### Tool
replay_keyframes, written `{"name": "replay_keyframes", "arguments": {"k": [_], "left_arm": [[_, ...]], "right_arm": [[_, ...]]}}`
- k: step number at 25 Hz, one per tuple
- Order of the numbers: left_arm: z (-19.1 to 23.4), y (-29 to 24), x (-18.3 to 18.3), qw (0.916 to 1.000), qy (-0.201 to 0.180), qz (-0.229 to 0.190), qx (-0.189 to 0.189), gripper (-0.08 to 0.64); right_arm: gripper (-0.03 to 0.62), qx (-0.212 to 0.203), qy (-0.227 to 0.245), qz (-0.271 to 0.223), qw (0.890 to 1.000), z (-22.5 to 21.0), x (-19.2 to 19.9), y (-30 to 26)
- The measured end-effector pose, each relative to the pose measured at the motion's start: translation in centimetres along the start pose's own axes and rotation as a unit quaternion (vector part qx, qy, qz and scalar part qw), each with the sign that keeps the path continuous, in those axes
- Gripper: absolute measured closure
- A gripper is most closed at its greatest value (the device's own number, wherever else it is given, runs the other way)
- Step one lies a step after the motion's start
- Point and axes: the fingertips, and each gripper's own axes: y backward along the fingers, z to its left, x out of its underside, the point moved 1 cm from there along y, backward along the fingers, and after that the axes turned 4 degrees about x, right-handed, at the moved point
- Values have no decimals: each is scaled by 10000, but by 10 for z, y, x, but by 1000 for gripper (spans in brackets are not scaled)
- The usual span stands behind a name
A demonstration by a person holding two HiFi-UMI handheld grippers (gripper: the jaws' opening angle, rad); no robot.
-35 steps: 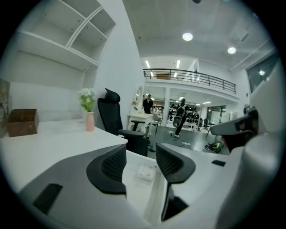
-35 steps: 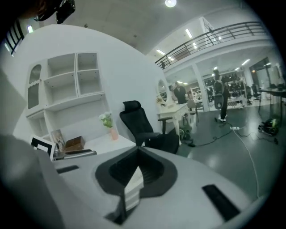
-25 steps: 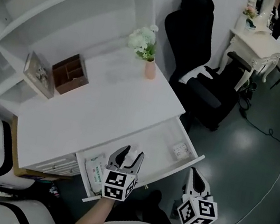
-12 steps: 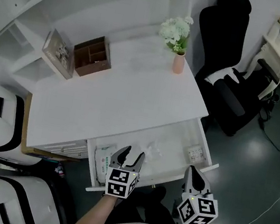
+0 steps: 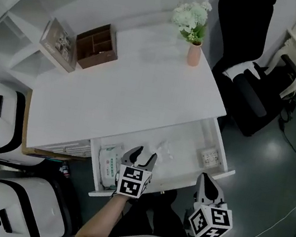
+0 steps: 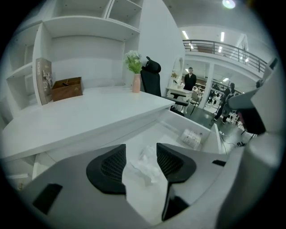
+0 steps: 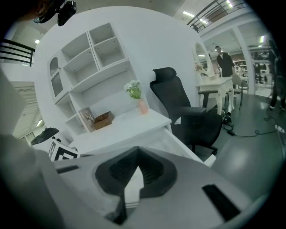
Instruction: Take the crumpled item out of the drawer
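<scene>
One drawer [image 5: 189, 142]: one crumpled item [image 5: 164, 148], two packs [image 5: 108, 165] [image 5: 208, 156].

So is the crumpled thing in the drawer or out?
In. The crumpled thing lies on the floor of the open drawer, just ahead of the left gripper, whose jaws are apart.

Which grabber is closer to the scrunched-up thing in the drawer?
Left. The left gripper hangs over the drawer, open jaws aimed at the crumpled item just ahead. The right gripper sits outside the drawer's front, off to the item's right.
</scene>
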Motion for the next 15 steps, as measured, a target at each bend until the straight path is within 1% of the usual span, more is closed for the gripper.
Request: {"name": "replay_keyframes", "arguments": {"k": [7,11,15], "left_arm": [[5,-36,28,9977,-66,676,85,350],[8,-47,33,9961,-79,870,105,347],[8,-60,41,9937,-127,1098,205,342]], "right_arm": [[591,74,-106,160,9998,-12,12,1],[591,72,-181,222,9996,-15,17,4],[590,90,-237,286,9993,-18,24,7]]}}
